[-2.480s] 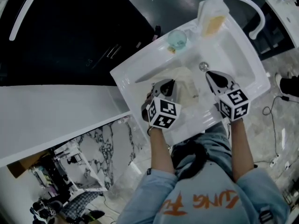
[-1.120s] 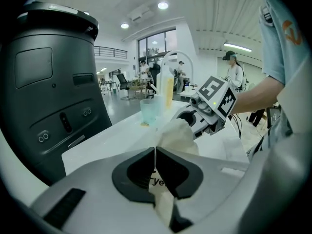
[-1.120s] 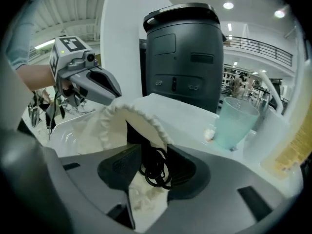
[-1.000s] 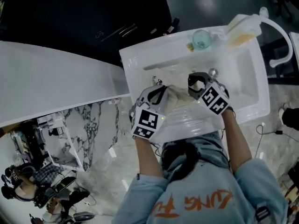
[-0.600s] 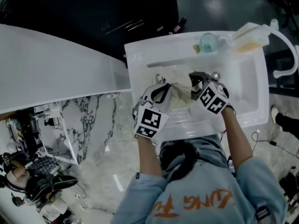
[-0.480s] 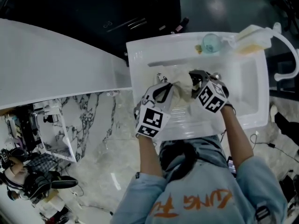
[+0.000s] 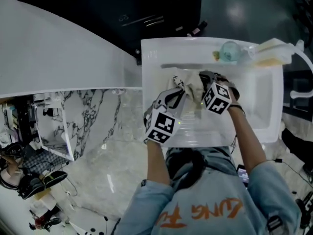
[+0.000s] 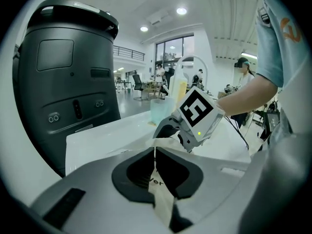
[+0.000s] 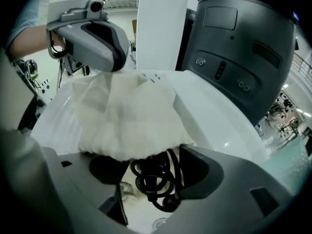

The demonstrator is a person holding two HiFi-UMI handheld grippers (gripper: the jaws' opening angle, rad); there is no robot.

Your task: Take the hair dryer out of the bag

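A cream cloth bag (image 7: 192, 88) (image 9: 126, 115) lies in the white sink (image 7: 264, 99). My left gripper (image 7: 178, 93) (image 8: 155, 152) is shut on a strip of the bag's fabric (image 8: 162, 195) and holds that edge up. My right gripper (image 7: 205, 78) (image 9: 152, 178) points steeply down at the bag's mouth. Its jaws are opening, with a coiled black cord (image 9: 157, 180) lying between them, and the pads are not pressing on it. The hair dryer's body is hidden inside the bag. In the left gripper view the right gripper (image 8: 169, 129) touches the bag's top.
A large black appliance (image 8: 63, 72) (image 9: 239, 48) stands beside the sink. A pale green cup (image 7: 229, 50) and a bottle of yellow liquid (image 7: 270, 52) sit on the sink's far rim by the white faucet (image 7: 304, 75). A white counter (image 7: 63, 58) runs left.
The right gripper has come in from the right of the bag to its mouth, sunk lower and rolled, and its jaws have spread. The left gripper keeps its hold on the bag.
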